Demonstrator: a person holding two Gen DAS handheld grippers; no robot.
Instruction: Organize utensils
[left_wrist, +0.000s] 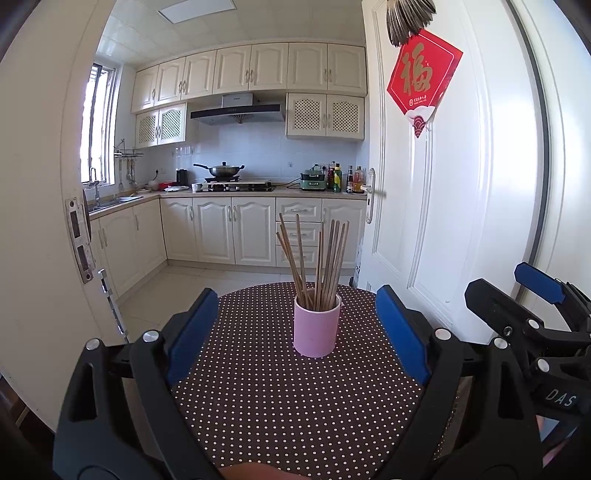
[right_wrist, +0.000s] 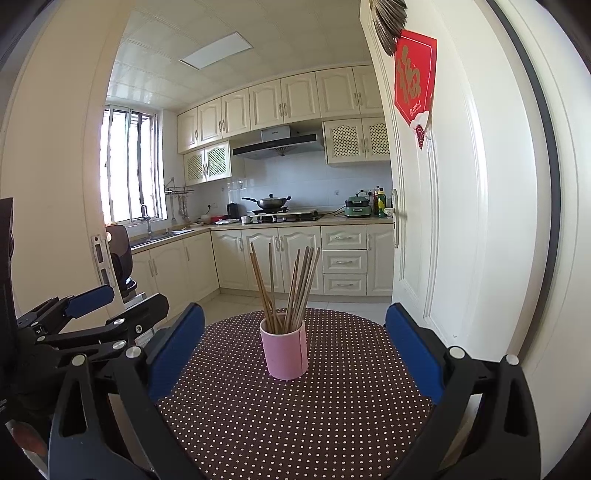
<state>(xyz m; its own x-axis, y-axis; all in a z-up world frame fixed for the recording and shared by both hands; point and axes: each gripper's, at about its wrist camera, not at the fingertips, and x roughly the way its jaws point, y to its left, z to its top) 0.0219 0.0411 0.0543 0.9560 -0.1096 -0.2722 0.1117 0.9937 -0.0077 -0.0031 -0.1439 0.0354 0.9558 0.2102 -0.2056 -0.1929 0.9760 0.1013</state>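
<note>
Both grippers' fingers (left_wrist: 192, 332) (right_wrist: 413, 350) apart, empty; pink chopstick cup (left_wrist: 316, 328) ahead, between them.

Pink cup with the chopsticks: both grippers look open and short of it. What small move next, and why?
Probably none toward the cup: the chopsticks already stand together in the pink cup on the dotted tablecloth, and no loose utensil shows. The left gripper and right gripper are open and empty. I'd ease both back from the table.
</note>
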